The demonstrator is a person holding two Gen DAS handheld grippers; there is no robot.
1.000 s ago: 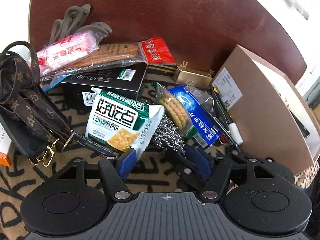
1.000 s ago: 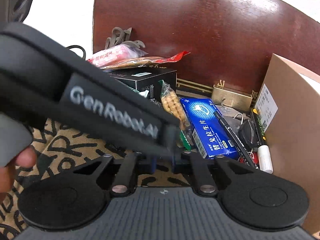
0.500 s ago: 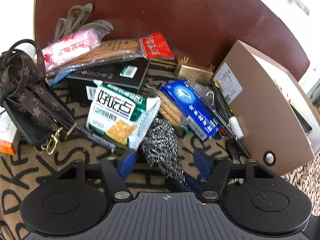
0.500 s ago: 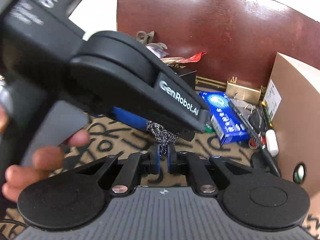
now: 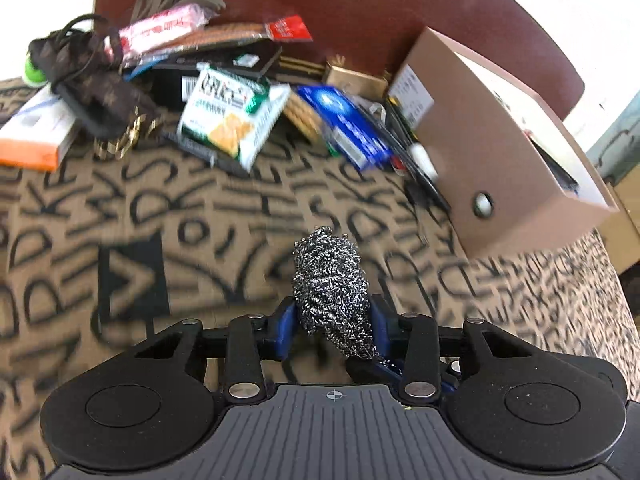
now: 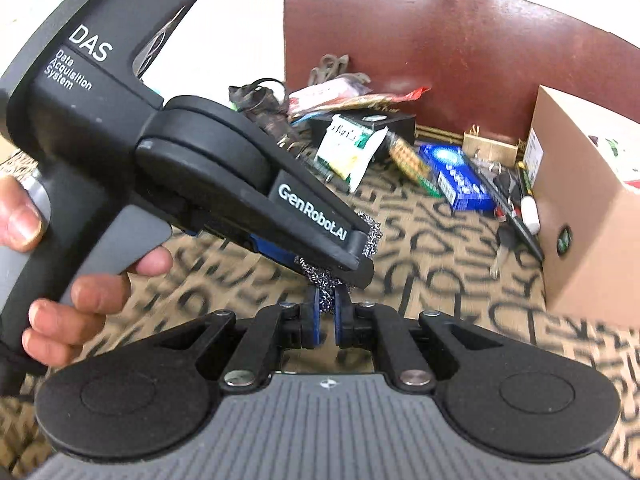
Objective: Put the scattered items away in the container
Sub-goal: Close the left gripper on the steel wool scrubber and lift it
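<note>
My left gripper [image 5: 332, 320] is shut on a steel wool scourer [image 5: 330, 280] and holds it above the lettered cloth. In the right wrist view the left gripper's body crosses the frame, with the scourer [image 6: 370, 236] at its tip. My right gripper [image 6: 329, 308] is shut and empty, just below the scourer. The cardboard box [image 5: 492, 152] stands open at the right; it also shows in the right wrist view [image 6: 580, 200]. Scattered items lie at the back: a green-white cracker pack [image 5: 232, 116], a blue box [image 5: 348, 128], pens [image 5: 416, 160], a brown strap [image 5: 92, 76].
A dark red board [image 5: 380, 12] stands behind the pile. An orange-white box [image 5: 36, 132] lies at the far left. A black box [image 6: 372, 124], a small gold box [image 6: 490, 146] and keys [image 6: 502, 248] lie near the cardboard box.
My left gripper has closed on the scourer, lifted it from the pile and pulled back toward me. My right gripper has stayed shut below it.
</note>
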